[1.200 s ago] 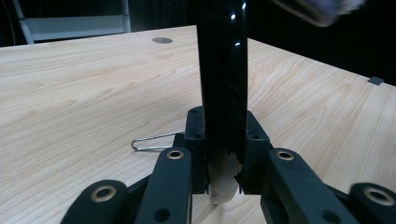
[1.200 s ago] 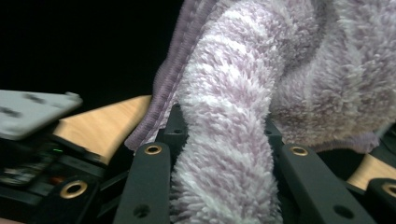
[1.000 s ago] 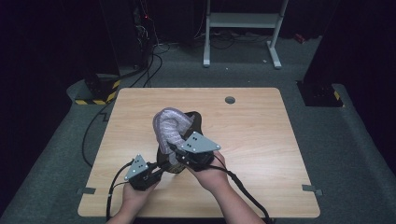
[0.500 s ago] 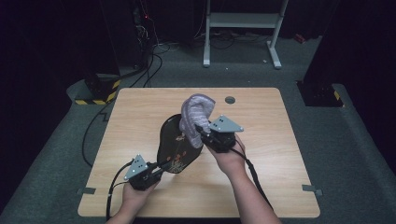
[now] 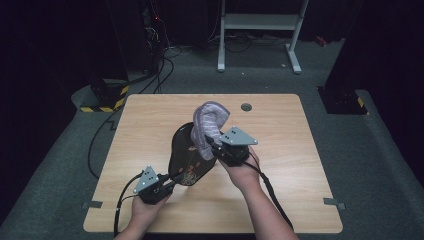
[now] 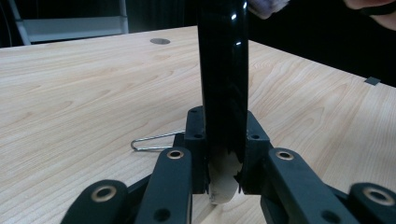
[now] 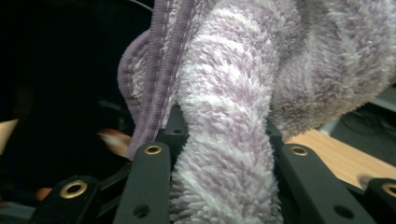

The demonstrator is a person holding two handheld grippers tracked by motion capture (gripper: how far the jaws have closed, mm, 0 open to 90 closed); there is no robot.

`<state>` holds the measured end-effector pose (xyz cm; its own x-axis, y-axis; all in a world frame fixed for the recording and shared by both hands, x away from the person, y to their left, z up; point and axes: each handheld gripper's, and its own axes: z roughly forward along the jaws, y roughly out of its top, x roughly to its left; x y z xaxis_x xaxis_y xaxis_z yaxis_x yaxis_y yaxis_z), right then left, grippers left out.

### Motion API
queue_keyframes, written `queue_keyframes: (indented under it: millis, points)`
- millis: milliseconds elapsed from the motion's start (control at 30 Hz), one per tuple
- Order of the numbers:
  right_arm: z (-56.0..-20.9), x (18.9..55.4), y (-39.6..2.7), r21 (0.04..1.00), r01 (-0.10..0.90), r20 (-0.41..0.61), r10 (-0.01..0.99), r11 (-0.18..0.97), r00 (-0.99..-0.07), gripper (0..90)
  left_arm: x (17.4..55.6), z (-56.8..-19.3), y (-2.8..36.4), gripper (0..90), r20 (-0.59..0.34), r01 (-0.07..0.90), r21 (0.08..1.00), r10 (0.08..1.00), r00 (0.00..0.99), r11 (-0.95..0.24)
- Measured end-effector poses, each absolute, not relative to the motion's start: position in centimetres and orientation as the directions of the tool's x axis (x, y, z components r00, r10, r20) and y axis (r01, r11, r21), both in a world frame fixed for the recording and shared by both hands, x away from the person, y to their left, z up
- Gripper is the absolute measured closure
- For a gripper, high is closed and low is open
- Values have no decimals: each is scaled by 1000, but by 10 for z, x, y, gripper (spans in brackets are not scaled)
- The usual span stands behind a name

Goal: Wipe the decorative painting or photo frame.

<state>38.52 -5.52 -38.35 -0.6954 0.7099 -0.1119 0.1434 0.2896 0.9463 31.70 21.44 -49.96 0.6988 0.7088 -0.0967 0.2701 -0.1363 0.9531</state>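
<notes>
Most of the wooden table [image 5: 150, 130] is lying bare, so there's loads of room on the left and right. What's blocking the middle is the black plate [image 5: 187, 155] standing up on edge, with the purple towel [image 5: 210, 125] bunching over its top. A little wire clip [image 6: 154, 140] is sitting just beside the plate's base.

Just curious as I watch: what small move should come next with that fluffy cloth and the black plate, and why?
Probably draw the cloth back down across the plate for another wipe. The left gripper clamps the plate's lower rim, holding it on edge, and the right gripper, shut on the cloth, sits against its upper part.
</notes>
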Motion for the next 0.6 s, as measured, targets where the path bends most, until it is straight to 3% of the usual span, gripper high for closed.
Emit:
queue_keyframes:
  millis: [367, 600]
  points:
    - [-377, 342, -14, 949, 42, -157, 580, 314, -799, 670, 317, -500, 215, 776, -96, 269, 953, 709, 699, -136]
    - [-377, 352, -19, 943, 50, -170, 604, 330, -779, 667, 317, -500, 215, 776, -102, 272, 953, 707, 700, -132]
